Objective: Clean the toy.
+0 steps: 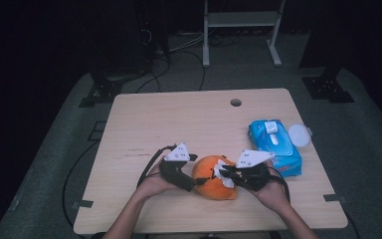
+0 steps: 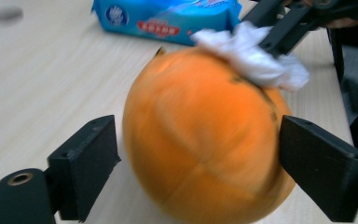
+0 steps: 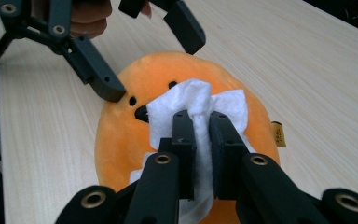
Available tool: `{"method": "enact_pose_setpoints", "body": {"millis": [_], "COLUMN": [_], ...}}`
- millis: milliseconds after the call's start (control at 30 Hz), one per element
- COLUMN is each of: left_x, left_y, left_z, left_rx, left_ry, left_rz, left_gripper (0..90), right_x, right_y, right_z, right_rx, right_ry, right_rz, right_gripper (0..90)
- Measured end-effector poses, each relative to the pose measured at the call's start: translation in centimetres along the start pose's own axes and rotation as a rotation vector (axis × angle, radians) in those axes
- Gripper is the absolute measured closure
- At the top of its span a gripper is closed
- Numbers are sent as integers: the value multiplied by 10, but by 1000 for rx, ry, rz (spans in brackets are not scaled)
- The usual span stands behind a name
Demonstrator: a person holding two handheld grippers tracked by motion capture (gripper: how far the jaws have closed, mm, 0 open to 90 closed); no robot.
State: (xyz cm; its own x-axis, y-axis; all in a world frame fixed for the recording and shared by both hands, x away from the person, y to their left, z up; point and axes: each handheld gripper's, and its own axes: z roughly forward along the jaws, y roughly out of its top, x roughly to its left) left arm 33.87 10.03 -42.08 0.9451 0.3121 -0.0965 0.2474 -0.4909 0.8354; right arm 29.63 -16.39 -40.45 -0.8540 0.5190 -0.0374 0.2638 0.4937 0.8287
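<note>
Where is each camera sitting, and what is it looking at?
High view: above the table, looking down; forearms, both hands.
Left gripper view: on the left tool, facing the orange toy between its open jaws.
Right gripper view: on the right tool, facing the toy; jaws pinch a wipe.
All three share toy and wipe.
</note>
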Motion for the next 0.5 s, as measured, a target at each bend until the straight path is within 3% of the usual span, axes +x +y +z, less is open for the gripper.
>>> {"method": "enact_pose_setpoints", "body": {"millis": [33,100,233,300,400,433,500], "left_x": [-2,-7,-20,-22,-20,-18,-13], "left_y": [-1,1,6,6,3,3,4], "left_z": [1,4,5,5,4,4,5], "left_rx": [-5,1,19,26,21,16,13], "left_ry": [-13,6,14,23,25,26,8], "left_rz": [11,50,164,192,180,158,76], "left_gripper": [236,305,354,366,367,341,225], "right_x": [-1,1,17,21,14,9,2], "right_y": [0,4,16,21,18,14,7], "right_z": [-1,-3,-2,-1,-4,-5,-5], "right_rx": [0,-7,-37,-34,-29,-18,-2], "right_ry": [-5,-14,17,7,-24,-48,-48], "right_rz": [-3,-13,-55,-79,-69,-66,-35], "right_gripper": [810,811,810,810,810,810,810]}}
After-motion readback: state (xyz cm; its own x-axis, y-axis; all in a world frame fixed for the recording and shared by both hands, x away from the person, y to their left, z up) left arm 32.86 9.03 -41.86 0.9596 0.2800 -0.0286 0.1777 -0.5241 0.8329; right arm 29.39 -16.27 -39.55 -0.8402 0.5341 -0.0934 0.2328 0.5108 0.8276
